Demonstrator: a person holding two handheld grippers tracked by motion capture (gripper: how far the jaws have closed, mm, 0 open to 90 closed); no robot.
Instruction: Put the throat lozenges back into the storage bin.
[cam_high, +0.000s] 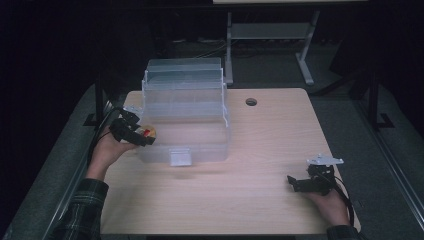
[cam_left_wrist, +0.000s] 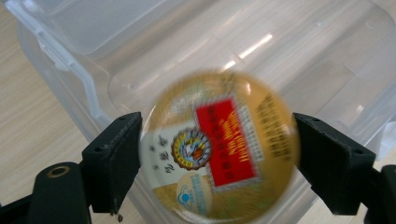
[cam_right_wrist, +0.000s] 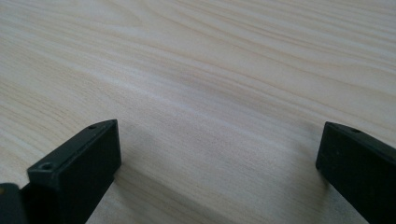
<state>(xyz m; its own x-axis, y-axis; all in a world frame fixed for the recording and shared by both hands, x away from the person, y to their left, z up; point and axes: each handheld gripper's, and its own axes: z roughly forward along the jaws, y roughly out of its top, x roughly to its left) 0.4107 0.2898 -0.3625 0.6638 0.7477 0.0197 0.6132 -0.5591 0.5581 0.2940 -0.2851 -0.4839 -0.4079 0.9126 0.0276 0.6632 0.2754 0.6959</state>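
Round tin pinched at the clear box

The left hand-held gripper (cam_left_wrist: 217, 154) clamps a round golden tin with a red label (cam_left_wrist: 218, 147) (blurred) against the clear plastic box (cam_high: 186, 112) at 9 o'clock; the right hand-held gripper (cam_right_wrist: 217, 163) rests spread wide on the pale wooden bench (cam_high: 260, 150) at 4 o'clock.

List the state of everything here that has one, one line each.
Box: lid open, tiers raised, upright on the table.
Tin: gripped between the left tool's jaws, beside the box.
Left tool: shut on the tin.
Right tool: open, empty, low over the table.
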